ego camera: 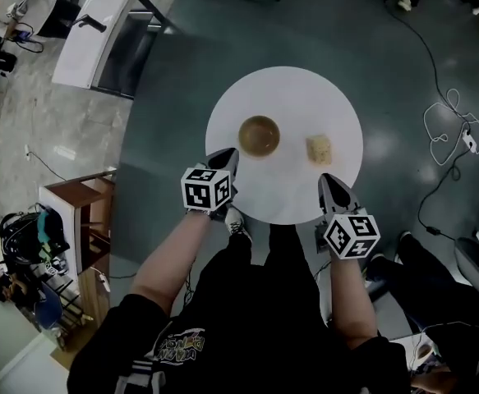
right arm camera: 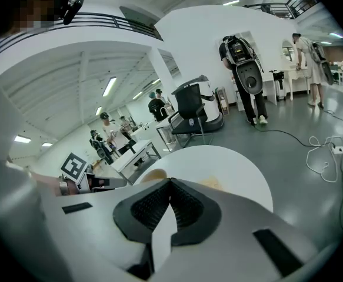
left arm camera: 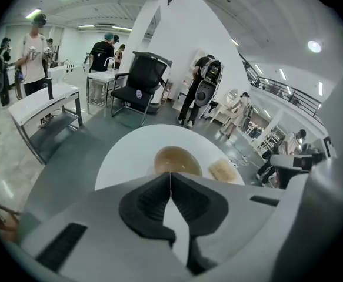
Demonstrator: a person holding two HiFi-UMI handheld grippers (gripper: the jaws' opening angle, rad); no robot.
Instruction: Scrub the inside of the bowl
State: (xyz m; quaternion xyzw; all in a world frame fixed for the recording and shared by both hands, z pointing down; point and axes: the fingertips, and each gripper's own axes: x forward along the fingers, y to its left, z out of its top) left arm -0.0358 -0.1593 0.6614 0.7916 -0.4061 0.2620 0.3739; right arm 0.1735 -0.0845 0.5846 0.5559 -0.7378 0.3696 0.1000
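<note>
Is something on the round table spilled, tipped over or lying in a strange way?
Nothing stands out. The bowl sits upright on the white table, the sponge lies flat beside it, apart from it, and no spill shows.

Bowl (ego camera: 259, 135) left of sponge (ego camera: 319, 148) on table (ego camera: 289, 97); left gripper (ego camera: 228, 154) before bowl, right gripper (ego camera: 328, 179) before sponge.
</note>
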